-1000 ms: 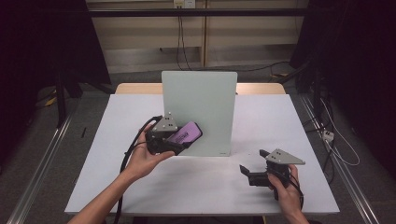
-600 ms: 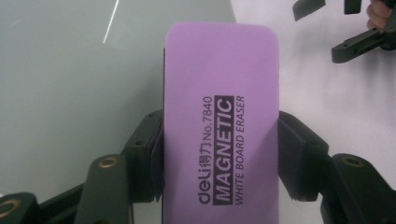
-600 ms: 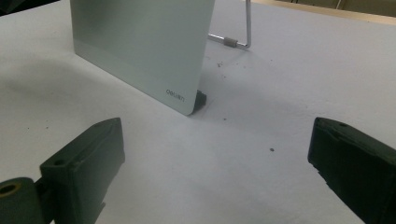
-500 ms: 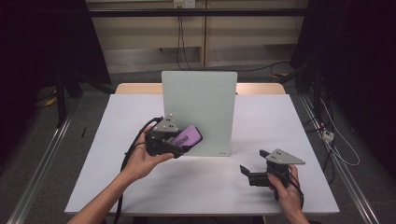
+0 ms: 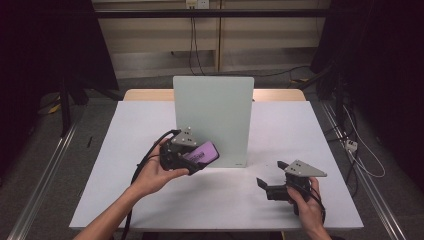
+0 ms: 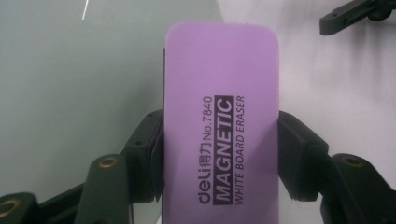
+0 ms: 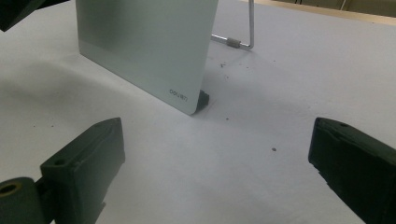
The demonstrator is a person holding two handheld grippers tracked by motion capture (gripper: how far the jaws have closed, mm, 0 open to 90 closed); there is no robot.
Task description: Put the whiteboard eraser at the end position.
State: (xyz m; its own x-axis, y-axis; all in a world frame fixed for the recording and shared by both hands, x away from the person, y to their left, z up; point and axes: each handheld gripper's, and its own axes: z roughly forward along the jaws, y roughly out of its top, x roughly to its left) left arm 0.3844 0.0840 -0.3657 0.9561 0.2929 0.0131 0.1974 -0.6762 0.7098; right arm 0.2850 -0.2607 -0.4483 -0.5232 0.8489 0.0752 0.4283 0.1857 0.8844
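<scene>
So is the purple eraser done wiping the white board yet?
Not that I can tell. Picked up already: the purple magnetic whiteboard eraser is clamped in the left gripper. In hand: it is held up by the lower left of the upright pale glass board; touching or not is unclear. Left: any wiping, though the board shows no marks. The right gripper sits open and empty.

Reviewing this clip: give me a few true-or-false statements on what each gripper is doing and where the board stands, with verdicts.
1. The left gripper is clamped on a purple eraser. True.
2. The eraser's label reads "magnetic white board eraser". True.
3. The right gripper holds a marker. False: its jaws are open with nothing between them.
4. The whiteboard lies flat on the table. False: it stands upright on a stand.
5. The right gripper sits low at the table's near right. True.
</scene>
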